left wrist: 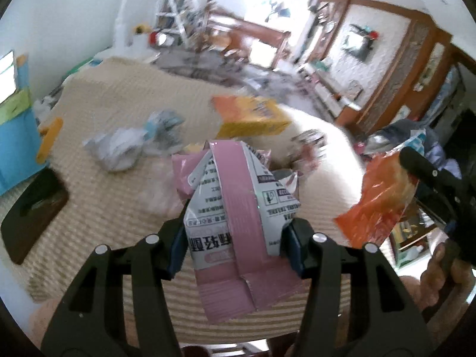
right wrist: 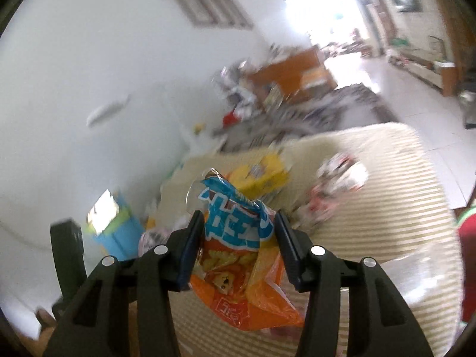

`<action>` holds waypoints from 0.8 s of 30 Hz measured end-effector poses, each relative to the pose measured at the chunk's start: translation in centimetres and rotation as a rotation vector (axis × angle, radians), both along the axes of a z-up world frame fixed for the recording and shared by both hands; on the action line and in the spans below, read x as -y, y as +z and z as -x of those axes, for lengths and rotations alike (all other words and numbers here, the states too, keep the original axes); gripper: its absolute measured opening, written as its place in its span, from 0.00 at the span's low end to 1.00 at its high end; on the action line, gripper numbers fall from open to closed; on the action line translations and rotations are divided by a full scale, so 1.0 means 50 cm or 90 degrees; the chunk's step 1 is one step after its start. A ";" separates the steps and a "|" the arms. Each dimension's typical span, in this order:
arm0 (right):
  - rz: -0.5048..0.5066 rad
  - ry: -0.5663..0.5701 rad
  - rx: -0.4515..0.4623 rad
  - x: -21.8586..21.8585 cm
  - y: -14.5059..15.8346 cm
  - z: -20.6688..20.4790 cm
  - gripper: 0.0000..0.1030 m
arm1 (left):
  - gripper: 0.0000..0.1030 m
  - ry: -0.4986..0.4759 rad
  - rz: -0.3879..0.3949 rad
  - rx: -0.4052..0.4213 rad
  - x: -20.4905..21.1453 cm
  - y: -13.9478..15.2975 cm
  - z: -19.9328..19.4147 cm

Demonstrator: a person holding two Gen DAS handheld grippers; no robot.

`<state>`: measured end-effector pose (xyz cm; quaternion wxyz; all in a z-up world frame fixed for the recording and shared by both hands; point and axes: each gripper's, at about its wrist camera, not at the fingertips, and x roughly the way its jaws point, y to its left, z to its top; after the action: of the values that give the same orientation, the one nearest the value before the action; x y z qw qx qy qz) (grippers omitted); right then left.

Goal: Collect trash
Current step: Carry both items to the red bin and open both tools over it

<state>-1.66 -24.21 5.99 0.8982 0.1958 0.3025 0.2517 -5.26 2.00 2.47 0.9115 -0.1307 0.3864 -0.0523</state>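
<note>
yellow box (left wrist: 253,119), crumpled wrappers (left wrist: 119,148), striped mat (left wrist: 104,208)

Pink-and-white flattened cardboard carton (left wrist: 235,208): black Chinese print, upside down and too blurred to read, with small boxed symbols toward 3 o'clock. Orange crinkled plastic snack bag (right wrist: 238,267): large white Chinese characters on a blue band at 12 o'clock, not legible.
</note>
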 end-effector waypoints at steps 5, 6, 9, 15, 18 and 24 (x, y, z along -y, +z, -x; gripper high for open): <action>0.011 -0.150 0.009 0.168 0.025 0.024 0.46 | 0.51 -0.082 0.017 0.032 0.101 0.035 -0.027; 0.011 -0.185 0.003 0.205 0.017 0.029 0.46 | 0.51 -0.100 0.023 0.032 0.127 0.037 -0.036; 0.002 -0.285 -0.032 0.307 -0.023 0.048 0.46 | 0.51 -0.178 0.039 0.028 0.225 0.040 -0.072; -0.036 -0.435 -0.092 0.476 -0.107 0.100 0.46 | 0.51 -0.357 0.027 0.001 0.451 0.029 -0.141; -0.045 -0.490 -0.104 0.535 -0.133 0.124 0.46 | 0.51 -0.415 0.024 -0.017 0.540 0.015 -0.162; -0.060 -0.549 -0.114 0.617 -0.168 0.133 0.54 | 0.64 -0.497 0.005 -0.043 0.670 -0.017 -0.172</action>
<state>-8.29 -55.08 -2.40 0.8815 0.3656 0.2583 -0.1503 3.32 -31.48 1.60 0.8094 0.0209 0.4364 -0.3925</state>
